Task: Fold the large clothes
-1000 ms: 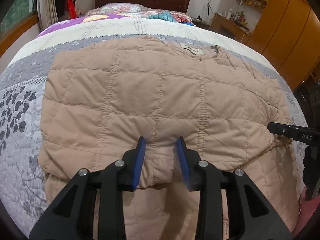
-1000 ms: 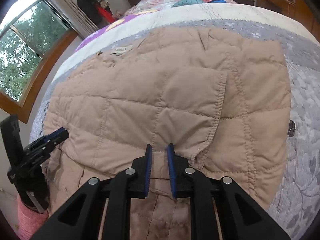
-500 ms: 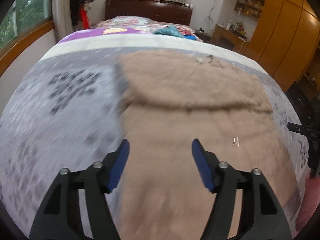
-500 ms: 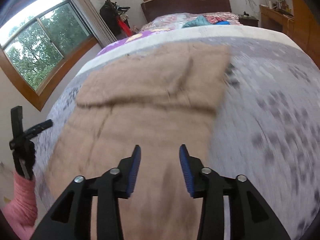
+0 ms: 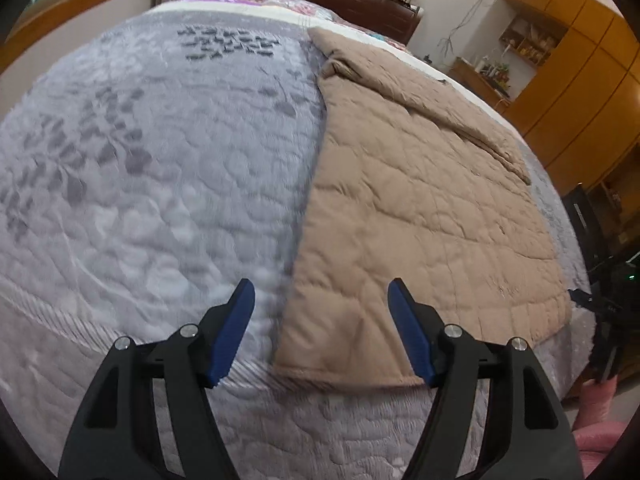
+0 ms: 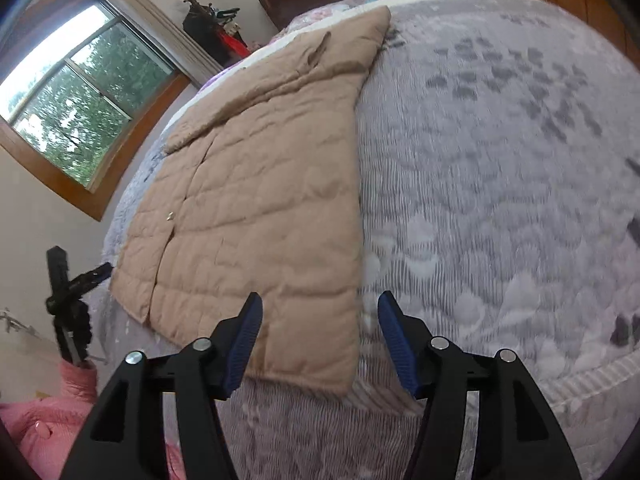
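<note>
The quilted tan jacket (image 5: 420, 216) lies untouched beyond each hand-held gripper, left (image 5: 321, 332) and right (image 6: 320, 344), jaws just opened wide, empty.

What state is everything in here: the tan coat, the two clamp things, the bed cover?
Tan quilted coat: lying flat on the bed, top part folded down over itself, nothing gripping it.
Left hand-held gripper: open, jaws have just been opening, nothing pinched; near corner of the coat lies below the gap.
Right hand-held gripper: open, jaws have just been opening, holding nothing; coat's near corner below the gap.
Grey bedspread: spread out under the coat.
</note>
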A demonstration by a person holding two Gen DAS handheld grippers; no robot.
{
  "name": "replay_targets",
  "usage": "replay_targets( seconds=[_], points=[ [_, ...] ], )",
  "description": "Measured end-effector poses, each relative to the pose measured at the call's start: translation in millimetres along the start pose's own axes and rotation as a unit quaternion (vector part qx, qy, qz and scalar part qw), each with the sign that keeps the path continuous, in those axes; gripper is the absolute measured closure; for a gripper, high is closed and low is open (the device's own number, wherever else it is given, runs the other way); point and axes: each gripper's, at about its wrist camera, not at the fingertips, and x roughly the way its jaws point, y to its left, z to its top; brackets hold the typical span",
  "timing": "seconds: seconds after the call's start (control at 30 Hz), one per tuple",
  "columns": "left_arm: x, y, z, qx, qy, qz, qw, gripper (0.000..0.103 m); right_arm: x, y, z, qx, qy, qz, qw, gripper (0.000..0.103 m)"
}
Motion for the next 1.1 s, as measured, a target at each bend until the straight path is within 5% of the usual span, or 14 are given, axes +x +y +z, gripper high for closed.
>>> replay_targets(
  seconds=[0.13, 0.27, 0.4, 0.5, 0.77, 1.1],
  points=[
    [13.0, -2.3, -6.6, -0.01, 0.012, -0.038, 0.9992, 0.034, 12.7, -7.8, 0.2, 0.015, 0.012, 0.009, 1.0, 0.042],
    [21.2, -9.5, -8.6, -0.002, 0.013, -0.031, 0.9994, 0.036, 14.0, -4.7, -4.4, 0.008, 0.003, 0.017, 1.0, 0.045],
    [23.9, -10.3, -9.9, -0.009, 0.014, -0.022, 0.9996, 0.069, 23.2, -0.2, -3.7, 0.002, 0.014, 0.023, 1.0, 0.065],
    [22.7, -5.1, -11.6, -0.033, 0.016, -0.048, 0.9982, 0.086, 26.6, 4.3, -1.2, 0.002, 0.017, 0.026, 1.0, 0.086],
    [-8.2, -12.3, -22.9, -0.024, -0.023, -0.053, 0.998, 0.092, -0.7, 21.5, -13.1, -0.035, -0.016, 0.02, 0.999, 0.091],
    [-28.6, -12.6, -69.3, 0.0, -0.004, -0.036, 0.9994, 0.092, -7.7, 20.6, -60.8, -0.047, -0.002, -0.005, 0.999, 0.091]
  ],
)
